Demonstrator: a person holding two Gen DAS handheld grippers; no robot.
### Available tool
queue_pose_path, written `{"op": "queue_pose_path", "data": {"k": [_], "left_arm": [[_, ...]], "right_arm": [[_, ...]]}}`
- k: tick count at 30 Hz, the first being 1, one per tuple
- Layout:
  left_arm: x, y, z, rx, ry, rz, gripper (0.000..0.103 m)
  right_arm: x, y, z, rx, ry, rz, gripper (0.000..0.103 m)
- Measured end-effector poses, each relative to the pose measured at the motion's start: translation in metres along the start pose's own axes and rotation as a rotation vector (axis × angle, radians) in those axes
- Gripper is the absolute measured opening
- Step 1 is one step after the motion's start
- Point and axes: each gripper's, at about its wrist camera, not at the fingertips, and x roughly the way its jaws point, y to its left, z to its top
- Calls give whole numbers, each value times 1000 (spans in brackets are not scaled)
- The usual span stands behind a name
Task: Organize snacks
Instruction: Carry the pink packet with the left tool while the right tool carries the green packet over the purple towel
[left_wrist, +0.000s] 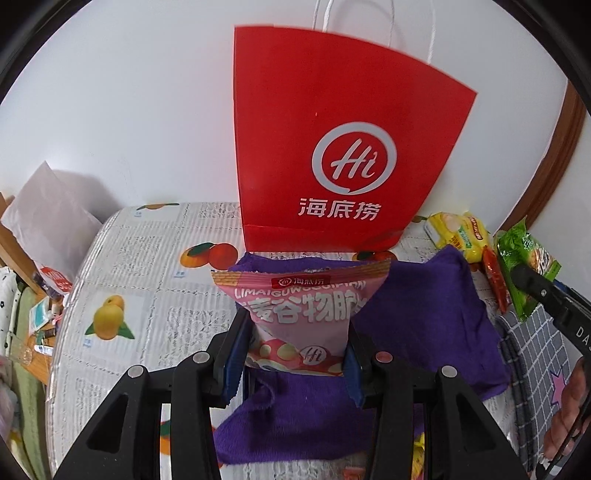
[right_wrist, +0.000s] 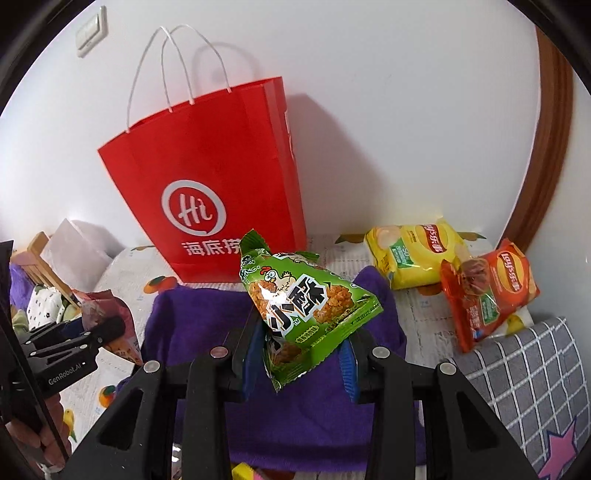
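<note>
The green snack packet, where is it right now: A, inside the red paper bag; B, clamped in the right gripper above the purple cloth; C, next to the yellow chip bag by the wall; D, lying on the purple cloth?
B: the green snack packet is pinched in the right gripper, raised over the purple cloth, in front of the red paper bag.

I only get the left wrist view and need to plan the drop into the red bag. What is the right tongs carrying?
Observer: A green chicken snack packet, pinched in the right tongs.
Operator: Anything still on the table on that side?
Observer: A yellow Lay's bag and an orange Lay's bag, lying beside each other.
Operator: Is the red paper bag upright?
Observer: Yes, standing against the wall, handles up.
</note>
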Motion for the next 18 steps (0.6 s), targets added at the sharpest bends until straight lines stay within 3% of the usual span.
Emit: {"op": "queue_pose_path", "data": {"k": [9, 18], "left_arm": [[43, 2, 1, 19, 49, 7, 42], [57, 3, -5, 6, 79, -20, 42]], "right_arm": [[46, -12, 3, 29, 66, 2, 37], [68, -19, -8, -5, 146, -3, 37]]}}
